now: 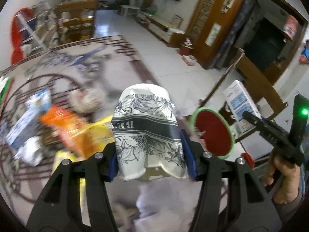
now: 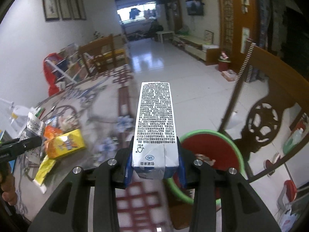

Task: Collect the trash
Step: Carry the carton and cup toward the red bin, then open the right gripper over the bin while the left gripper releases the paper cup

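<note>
Paper crumples between the left gripper (image 1: 149,166) pads: it holds a flower-printed cup (image 1: 147,133), squeezed near its rim, bottom pointing away. The right gripper (image 2: 154,166) is clamped on a milk carton (image 2: 154,127) at its folded end, the long body sticking out ahead. Both pieces hang in the air over the table's near edge, close to the bin (image 2: 210,160), a red pail with a green rim that stands on the floor just off the table's corner.

To drop well, I judge each load should be brought over the red mouth before the jaws part; the carton is nearer, its gripper overlapping the rim in the right view. Going one at a time would keep the two tools from knocking together, since they sit near each other.

A carved chair (image 2: 264,127) crowds the bin on the far side, so the open approach is from the table side and above. More trash waits on the table (image 2: 108,104): a yellow box (image 2: 66,145), orange wrapper (image 1: 63,123), other blurred packets.
</note>
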Demonstrator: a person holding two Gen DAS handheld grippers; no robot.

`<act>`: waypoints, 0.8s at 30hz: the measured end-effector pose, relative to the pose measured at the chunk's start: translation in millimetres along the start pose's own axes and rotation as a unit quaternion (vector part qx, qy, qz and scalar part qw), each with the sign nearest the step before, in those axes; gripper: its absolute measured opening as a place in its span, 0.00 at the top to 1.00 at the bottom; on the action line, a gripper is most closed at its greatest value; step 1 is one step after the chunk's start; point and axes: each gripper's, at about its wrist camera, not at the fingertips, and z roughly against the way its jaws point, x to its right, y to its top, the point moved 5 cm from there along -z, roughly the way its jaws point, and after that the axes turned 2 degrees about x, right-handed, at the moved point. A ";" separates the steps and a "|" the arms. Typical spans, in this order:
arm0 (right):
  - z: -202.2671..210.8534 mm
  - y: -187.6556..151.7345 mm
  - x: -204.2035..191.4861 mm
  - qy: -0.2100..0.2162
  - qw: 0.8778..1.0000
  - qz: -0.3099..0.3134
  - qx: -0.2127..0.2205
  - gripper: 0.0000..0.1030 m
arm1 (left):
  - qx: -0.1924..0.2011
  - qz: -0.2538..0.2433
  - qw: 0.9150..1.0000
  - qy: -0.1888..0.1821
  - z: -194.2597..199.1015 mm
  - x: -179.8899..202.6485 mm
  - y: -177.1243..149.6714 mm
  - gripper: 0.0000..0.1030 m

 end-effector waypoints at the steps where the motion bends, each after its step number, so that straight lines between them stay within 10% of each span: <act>1: 0.8 0.7 11.6 -0.006 1.000 -0.006 0.000 0.66 | -0.003 -0.005 1.000 -0.012 -7.1 13.3 4.3 0.49; 24: -10.2 -19.5 153.9 -0.066 0.992 -0.109 -0.020 0.66 | -0.112 -0.063 0.977 -0.170 -147.2 194.3 24.6 0.48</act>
